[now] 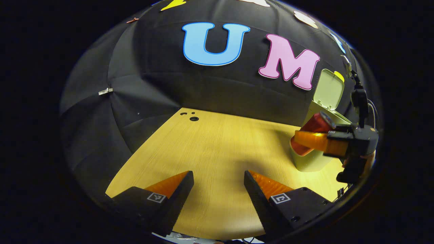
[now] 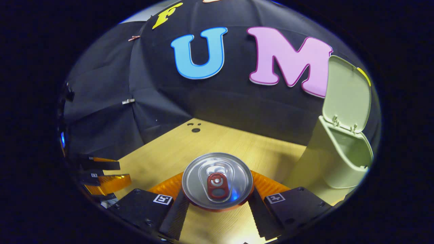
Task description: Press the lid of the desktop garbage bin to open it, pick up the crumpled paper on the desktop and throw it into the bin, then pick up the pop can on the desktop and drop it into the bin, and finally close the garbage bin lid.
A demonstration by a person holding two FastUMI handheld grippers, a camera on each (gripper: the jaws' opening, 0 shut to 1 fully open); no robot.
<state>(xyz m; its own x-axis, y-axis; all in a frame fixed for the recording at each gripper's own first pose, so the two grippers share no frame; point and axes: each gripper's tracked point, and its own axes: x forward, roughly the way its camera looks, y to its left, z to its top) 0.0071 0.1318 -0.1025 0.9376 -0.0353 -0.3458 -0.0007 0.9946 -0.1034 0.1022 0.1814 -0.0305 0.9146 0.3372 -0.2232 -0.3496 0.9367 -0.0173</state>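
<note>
right claw grips can, axis along fingers | bin just right, lid up | left claw open, farther

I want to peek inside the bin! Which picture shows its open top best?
The right gripper view: the bin stands near, lid swung up, its open mouth facing the camera. In the left gripper view the bin sits farther off, partly hidden behind the can and right gripper.

hand-held gripper clamping pop can, bin lid up
</note>
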